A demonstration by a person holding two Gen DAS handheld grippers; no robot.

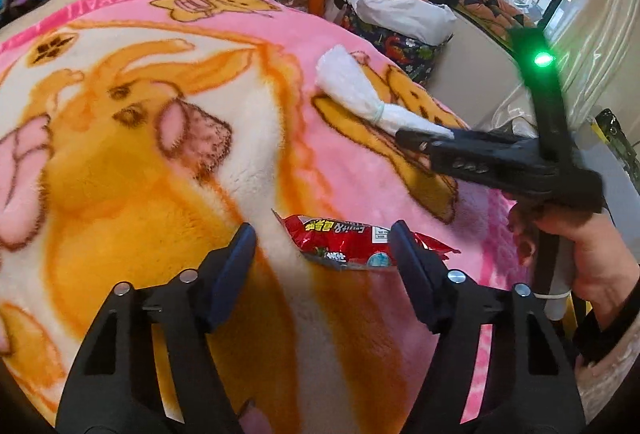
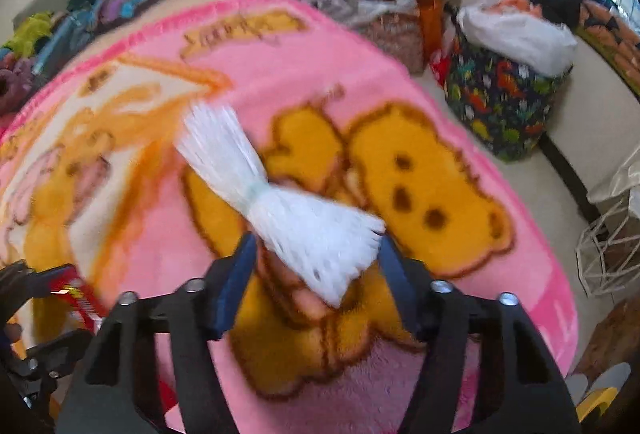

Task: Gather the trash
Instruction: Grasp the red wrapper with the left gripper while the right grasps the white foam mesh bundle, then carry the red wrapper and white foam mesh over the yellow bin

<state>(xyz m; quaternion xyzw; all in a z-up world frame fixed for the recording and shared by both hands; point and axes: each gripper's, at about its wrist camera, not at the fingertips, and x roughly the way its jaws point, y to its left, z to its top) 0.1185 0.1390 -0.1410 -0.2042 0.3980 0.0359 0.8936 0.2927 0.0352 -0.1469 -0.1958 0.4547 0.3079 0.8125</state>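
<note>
Both jaws stand apart. Right gripper straddles the white foam net; left gripper nears the red wrapper (bed's near edge). Close squarely, low on each.

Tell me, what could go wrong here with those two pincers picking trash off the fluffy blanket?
The white foam net lies between the open fingers of the right gripper, partly off-centre, so a close might catch only its edge. The left gripper straddles one end of the red snack wrapper; it could slip. Either pinch might snag the plush blanket.
</note>
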